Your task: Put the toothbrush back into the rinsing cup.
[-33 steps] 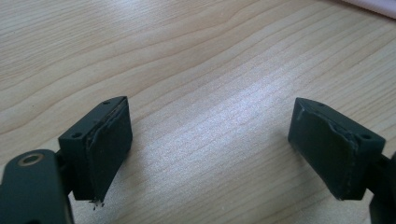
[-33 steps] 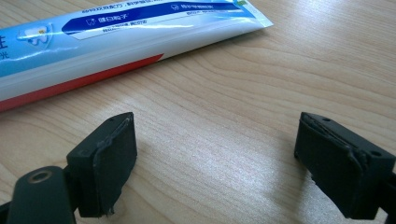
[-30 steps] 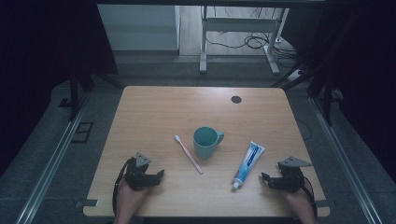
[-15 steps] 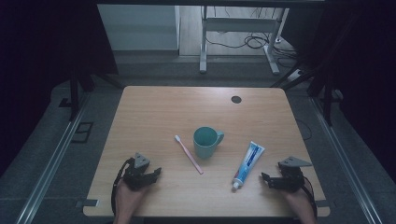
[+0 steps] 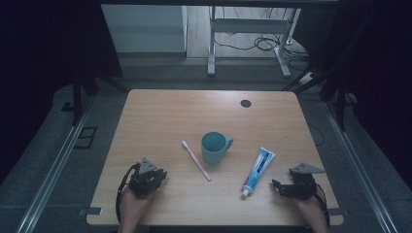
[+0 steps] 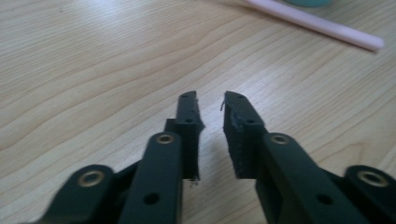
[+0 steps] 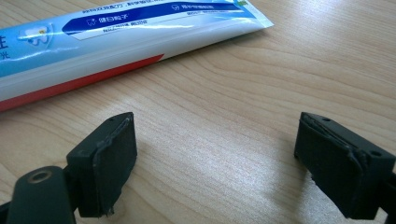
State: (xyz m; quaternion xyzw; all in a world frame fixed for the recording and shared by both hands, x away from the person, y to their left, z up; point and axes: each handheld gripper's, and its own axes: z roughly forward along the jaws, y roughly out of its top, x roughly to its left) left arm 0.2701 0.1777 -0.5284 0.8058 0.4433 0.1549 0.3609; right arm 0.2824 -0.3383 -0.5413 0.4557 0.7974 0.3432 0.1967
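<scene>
1. We see the left gripper (image 5: 160,175) low over the wooden table (image 5: 160,116) near its front edge; its jaws have just been closing and now stand narrow, almost together, a thin gap left and nothing between them.
2. The right gripper (image 5: 276,184) sits at the other front corner with its jaws spread wide — bare wood between the pads (image 7: 114,163), nothing held.
3. In the right gripper view, the toothpaste tube (image 7: 116,37) lies flat just ahead of the jaws and to their left, apart from them; from above, its capped end points toward the front edge, near that gripper.
4. The pink toothbrush (image 5: 196,160) lies flat ahead of the left gripper and to its right — apart from it. In the left gripper view its handle end crosses the upper right corner.
5. The teal mug (image 5: 214,147) stands upright beyond the toothbrush, just beside it, roughly midway between the two grippers and farther from us, handle toward the tube.
</scene>
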